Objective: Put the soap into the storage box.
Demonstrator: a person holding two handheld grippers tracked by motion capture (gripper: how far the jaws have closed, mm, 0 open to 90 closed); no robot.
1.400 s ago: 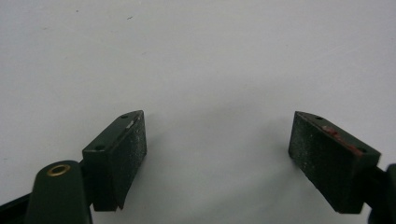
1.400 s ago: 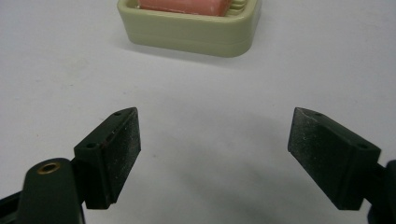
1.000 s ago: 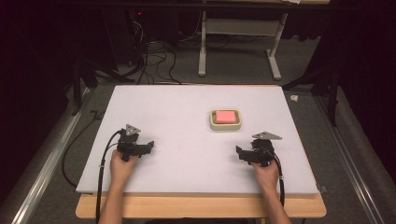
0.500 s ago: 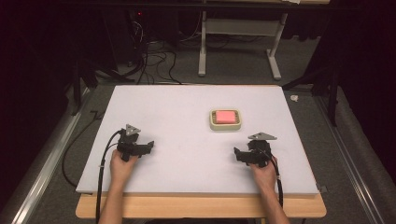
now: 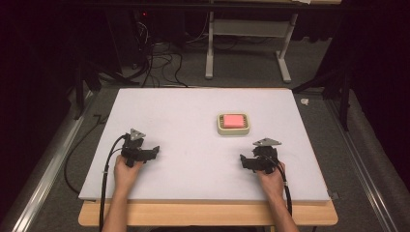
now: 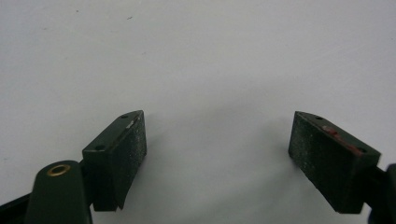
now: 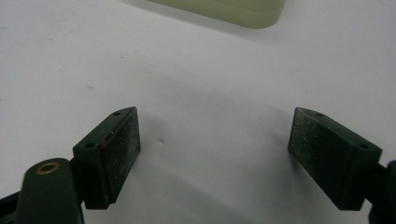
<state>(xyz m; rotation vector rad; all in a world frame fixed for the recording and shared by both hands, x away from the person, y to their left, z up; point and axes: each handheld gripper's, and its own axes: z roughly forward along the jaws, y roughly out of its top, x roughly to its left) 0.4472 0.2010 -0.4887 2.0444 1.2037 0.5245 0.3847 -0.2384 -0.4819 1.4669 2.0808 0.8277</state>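
A cream square dish with a pink block in it (image 5: 233, 123) sits on the white board (image 5: 193, 111), right of centre. My left gripper (image 5: 153, 153) rests low on the board at the near left, held by a hand, jaws open and empty. In the left gripper view its jaws (image 6: 217, 119) stand wide apart over bare white surface. My right gripper (image 5: 244, 162) rests at the near right, a short way in front of the dish, open and empty. The right gripper view has the gripper (image 7: 215, 114) open, with the dish's cream edge (image 7: 243, 11) at the top.
The white board lies on a wooden table (image 5: 208, 213). Cables (image 5: 104, 183) trail from both grippers over the near edge. Behind the table are a white frame's legs (image 5: 246, 53) and tangled floor cables (image 5: 159, 58). Metal rails (image 5: 43, 164) run along both sides.
My right gripper has shifted slightly left and toward the near edge. The left gripper and the dish have stayed put.
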